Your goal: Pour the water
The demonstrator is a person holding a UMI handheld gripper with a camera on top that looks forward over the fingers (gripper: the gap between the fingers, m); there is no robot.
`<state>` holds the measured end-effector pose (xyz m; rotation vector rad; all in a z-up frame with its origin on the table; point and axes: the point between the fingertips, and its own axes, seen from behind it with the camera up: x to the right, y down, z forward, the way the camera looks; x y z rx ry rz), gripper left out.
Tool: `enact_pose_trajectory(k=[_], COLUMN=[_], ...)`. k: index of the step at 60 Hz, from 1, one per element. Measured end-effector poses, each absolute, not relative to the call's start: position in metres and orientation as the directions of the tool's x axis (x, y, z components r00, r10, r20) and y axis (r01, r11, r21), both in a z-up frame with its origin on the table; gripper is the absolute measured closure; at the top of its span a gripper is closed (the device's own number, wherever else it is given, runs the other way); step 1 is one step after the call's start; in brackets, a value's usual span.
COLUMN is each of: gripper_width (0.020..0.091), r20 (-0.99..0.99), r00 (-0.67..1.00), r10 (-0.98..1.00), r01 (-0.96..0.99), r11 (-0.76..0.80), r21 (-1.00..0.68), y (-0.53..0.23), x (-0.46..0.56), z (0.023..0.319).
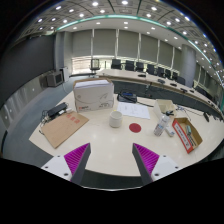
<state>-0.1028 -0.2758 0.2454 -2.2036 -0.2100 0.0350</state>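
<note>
- The gripper (109, 158) is hanging wide open over the white table (100, 140), holding nothing.
- The water bottle (164, 122) is standing far ahead, beside the red box (186, 133).
- The white cup (116, 119) is waiting nearby.
- Grabbing crookedly may be tipping the bottle; pouring fast may be missing the cup.

Your claw (109, 158) hangs open above the near edge of the pale, curved bench (110, 140), its magenta-padded fingers (76, 156) spread wide with nothing between them. At twelve o'clock, beyond the fingers, stands a small white cup (116, 119). At eleven o'clock sits a white boxy machine (94, 95), at ten o'clock a flat brown cardboard sheet (64, 129). At two o'clock stands a clear plastic bottle with a dark cap (164, 124), just beside a red-edged packet (186, 133).
</note>
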Motion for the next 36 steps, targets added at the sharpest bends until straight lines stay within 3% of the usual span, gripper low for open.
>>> enact_pose_trajectory(k=[8,36], gripper_width=[0.0246,0.0237], r20=[0.064,0.031], r00=[0.991,0.998], r10=[0.117,-0.050], r01=[0.121,-0.001], r11=[-0.592,-0.543], r21=[-0.797,-0.839], y=[-0.266,-0.129], x=[-0.077,0.143], z=[0.241,0.155])
